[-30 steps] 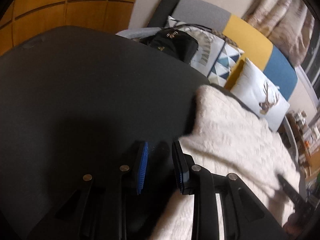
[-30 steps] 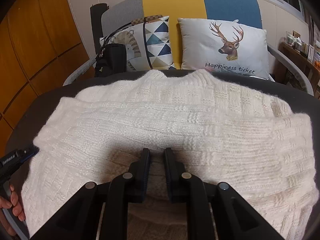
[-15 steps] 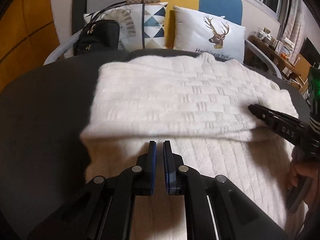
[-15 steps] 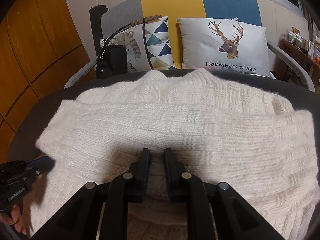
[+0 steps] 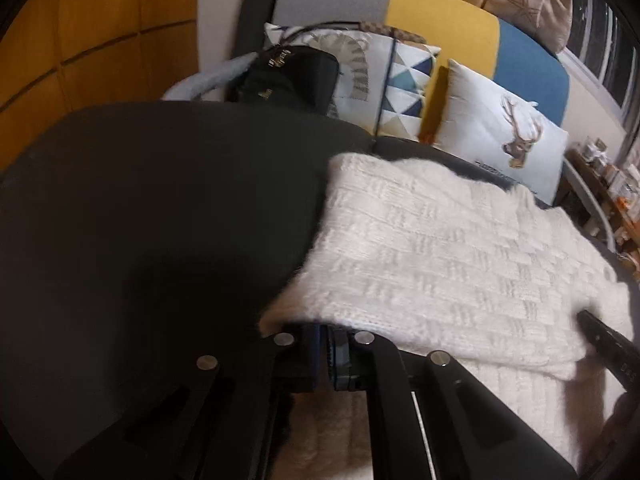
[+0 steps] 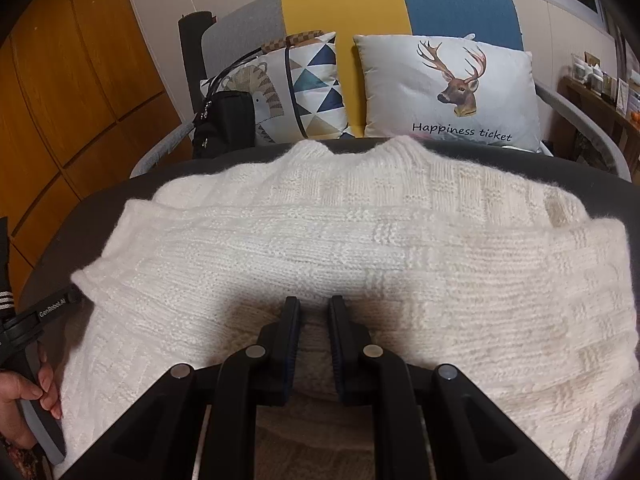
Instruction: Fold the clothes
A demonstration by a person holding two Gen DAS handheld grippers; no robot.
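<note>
**A:** so what changed in the last second? The left tongs (image 5: 325,354) were out over the bare dark bench (image 5: 152,208) with the pads apart, then swung in over the knit. Now they sit at the sweater's left edge, tips tucked just under the folded-over flap, pads nearly together. Can't tell if there's fabric pinched between them though, the flap hides the tips.

**B:** and the white sweater (image 6: 360,240) itself hasn't budged. It's lying flat on the bench, neckline at the far edge toward the deer cushion (image 6: 452,92), with 1 layer folded across the middle.

**A:** right tongs (image 6: 315,320)?

**B:** same spot as before, at the near-middle of the sweater, just under the edge of that fold. There's a narrow gap between the pads and I can't see any knit clamped in it.

**A:** so my guess is both sides are lined up on the same fold edge, ready to lift or tidy it.
</note>
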